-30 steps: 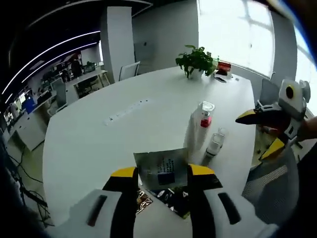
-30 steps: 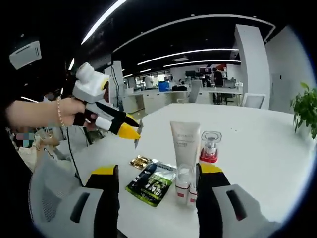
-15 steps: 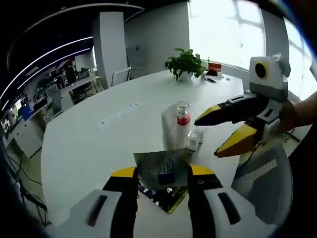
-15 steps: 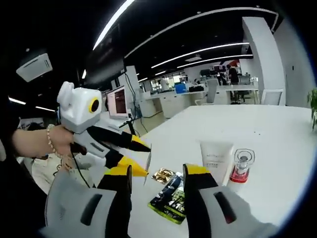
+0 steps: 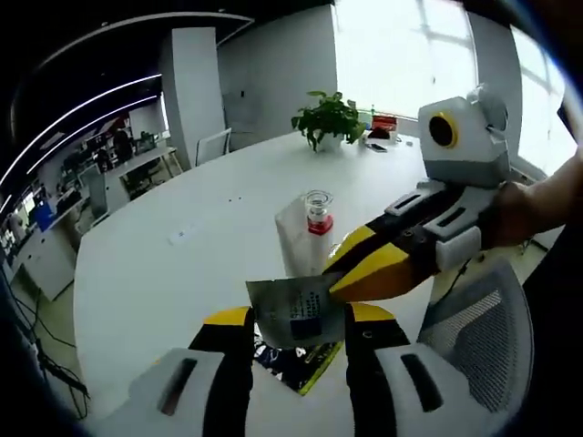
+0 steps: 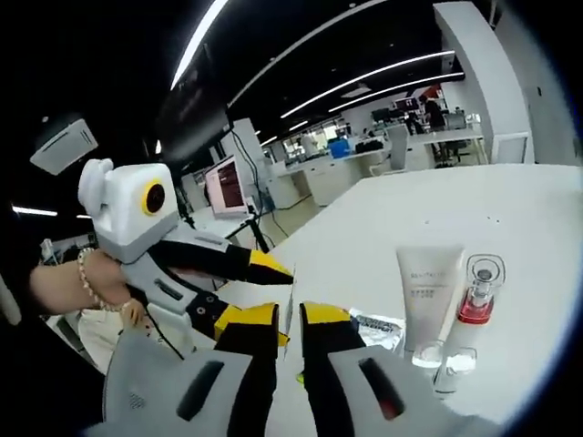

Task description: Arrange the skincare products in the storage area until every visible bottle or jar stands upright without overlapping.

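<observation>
White office table [image 5: 182, 273]; sachet [image 5: 296, 312] flat-face up between left claw [image 5: 299, 317] and right claw [image 6: 290, 319], both clamped on it.

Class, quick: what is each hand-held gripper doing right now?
Left hand-held gripper: shut on the silver sachet.
Right hand-held gripper: jaws nearly together around the same sachet's edge; a firm grip cannot be told.

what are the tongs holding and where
Left tongs grip a silver sachet by its lower edge; the right tongs pinch its side edge.

potted plant [image 5: 327, 116], white table [image 5: 173, 273], mesh chair [image 5: 483, 332], office desks [image 6: 364, 164]
</observation>
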